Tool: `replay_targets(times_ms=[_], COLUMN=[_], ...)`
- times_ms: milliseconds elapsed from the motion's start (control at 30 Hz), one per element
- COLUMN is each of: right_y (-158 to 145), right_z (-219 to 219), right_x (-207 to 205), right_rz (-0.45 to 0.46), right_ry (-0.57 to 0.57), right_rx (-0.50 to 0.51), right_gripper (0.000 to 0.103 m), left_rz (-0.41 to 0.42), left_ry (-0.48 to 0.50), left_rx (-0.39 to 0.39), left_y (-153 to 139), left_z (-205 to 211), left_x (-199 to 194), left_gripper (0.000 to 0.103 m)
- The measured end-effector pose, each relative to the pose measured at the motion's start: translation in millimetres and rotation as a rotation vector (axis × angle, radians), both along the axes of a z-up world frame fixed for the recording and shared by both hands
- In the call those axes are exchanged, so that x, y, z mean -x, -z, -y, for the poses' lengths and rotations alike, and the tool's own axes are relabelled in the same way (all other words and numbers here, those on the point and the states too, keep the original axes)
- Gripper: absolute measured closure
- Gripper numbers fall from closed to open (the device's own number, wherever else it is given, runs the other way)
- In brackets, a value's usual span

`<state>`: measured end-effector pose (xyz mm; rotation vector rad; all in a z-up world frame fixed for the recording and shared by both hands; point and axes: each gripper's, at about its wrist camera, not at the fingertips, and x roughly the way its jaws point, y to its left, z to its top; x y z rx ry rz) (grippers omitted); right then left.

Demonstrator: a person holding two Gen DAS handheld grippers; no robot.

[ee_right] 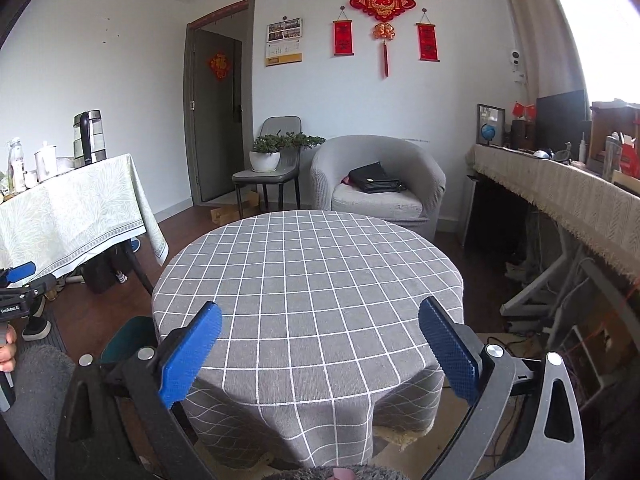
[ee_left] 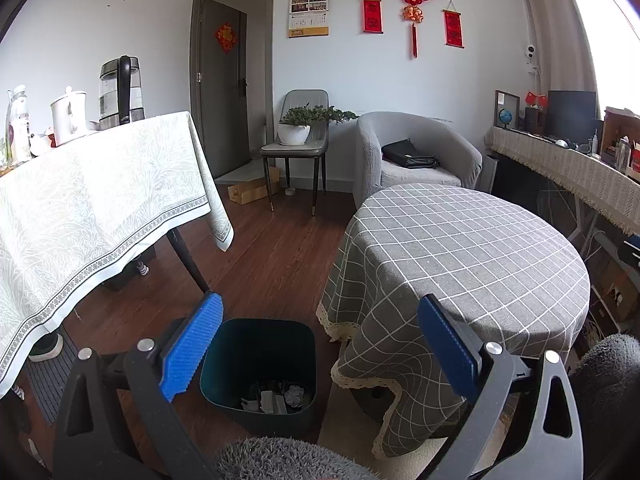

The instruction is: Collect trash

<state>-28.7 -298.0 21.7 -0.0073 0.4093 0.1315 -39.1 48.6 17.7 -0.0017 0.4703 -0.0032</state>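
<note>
A dark teal bin (ee_left: 260,372) stands on the wood floor left of the round table (ee_left: 472,248), with crumpled paper and scraps (ee_left: 280,396) lying at its bottom. My left gripper (ee_left: 320,344) hovers over the bin's near side, open, nothing between its blue pads. My right gripper (ee_right: 320,348) is open over the near part of the round table (ee_right: 312,272), whose grey checked cloth is bare. In the right wrist view only a sliver of the bin (ee_right: 128,338) shows beside the table, and the left gripper's blue fingertip (ee_right: 20,272) is at the far left edge.
A second table with a pale patterned cloth (ee_left: 92,208) holds a kettle (ee_left: 122,90) and bottles at left. A grey armchair (ee_right: 380,184) with a black bag, a chair with a potted plant (ee_right: 268,160) and a cluttered side desk (ee_right: 560,184) ring the round table. A person's hand (ee_right: 8,354) shows at left.
</note>
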Motion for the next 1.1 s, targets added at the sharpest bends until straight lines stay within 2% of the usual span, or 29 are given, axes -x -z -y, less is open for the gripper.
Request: replay_targets(times_ms=[367, 1100], right_y=[1.0, -0.2], right_z=[-11.0, -11.9], right_x=[-0.1, -1.2], right_rz=[-0.01, -0.019], right_ry=[-0.114, -0.13], right_rx=[-0.016, -0.024], right_gripper=[0.004, 0.004], left_rz=[-0.005, -0.017], left_ry=[-0.029, -0.039], left_rx=[-0.047, -0.039], left_y=[5.0, 6.2], left_z=[5.1, 4.0], left_x=[-1.0, -2.1], left_gripper=[0.003, 0.003])
